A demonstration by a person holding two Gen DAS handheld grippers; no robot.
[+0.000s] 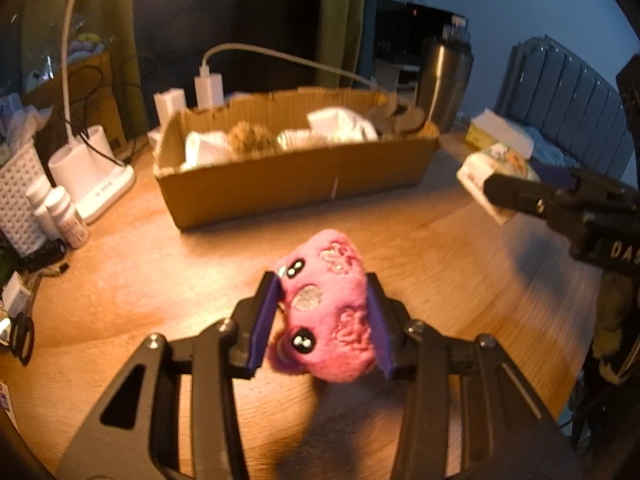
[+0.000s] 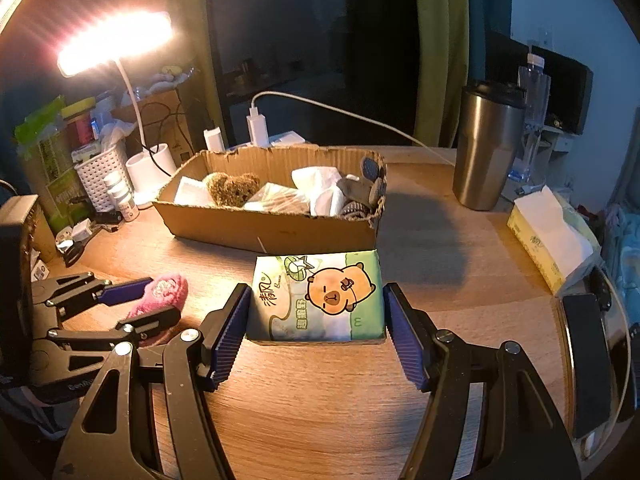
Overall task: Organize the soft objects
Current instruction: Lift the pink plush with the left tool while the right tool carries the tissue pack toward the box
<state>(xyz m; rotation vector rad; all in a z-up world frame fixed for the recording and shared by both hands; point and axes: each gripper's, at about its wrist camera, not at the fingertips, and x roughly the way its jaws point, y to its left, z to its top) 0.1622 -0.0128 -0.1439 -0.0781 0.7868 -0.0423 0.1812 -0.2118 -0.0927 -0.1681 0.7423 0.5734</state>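
My left gripper [image 1: 322, 316] is shut on a pink plush toy [image 1: 328, 308] with bead eyes, held over the wooden table. It also shows in the right wrist view [image 2: 164, 294], at the left. My right gripper [image 2: 316, 328] is shut on a green tissue pack [image 2: 318, 298] with a cartoon capybara; the pack seems to rest on the table. The same pack shows at the right in the left wrist view [image 1: 486, 178]. An open cardboard box [image 2: 276, 232] behind holds a brown teddy [image 2: 232, 188], white cloths and grey socks.
A lit desk lamp [image 2: 116, 38] with its white base, a white basket [image 2: 100, 176], small bottles and chargers stand at the left. A steel tumbler [image 2: 486, 148] and a yellow tissue box [image 2: 548, 240] stand at the right. A phone [image 2: 586, 364] lies near the right edge.
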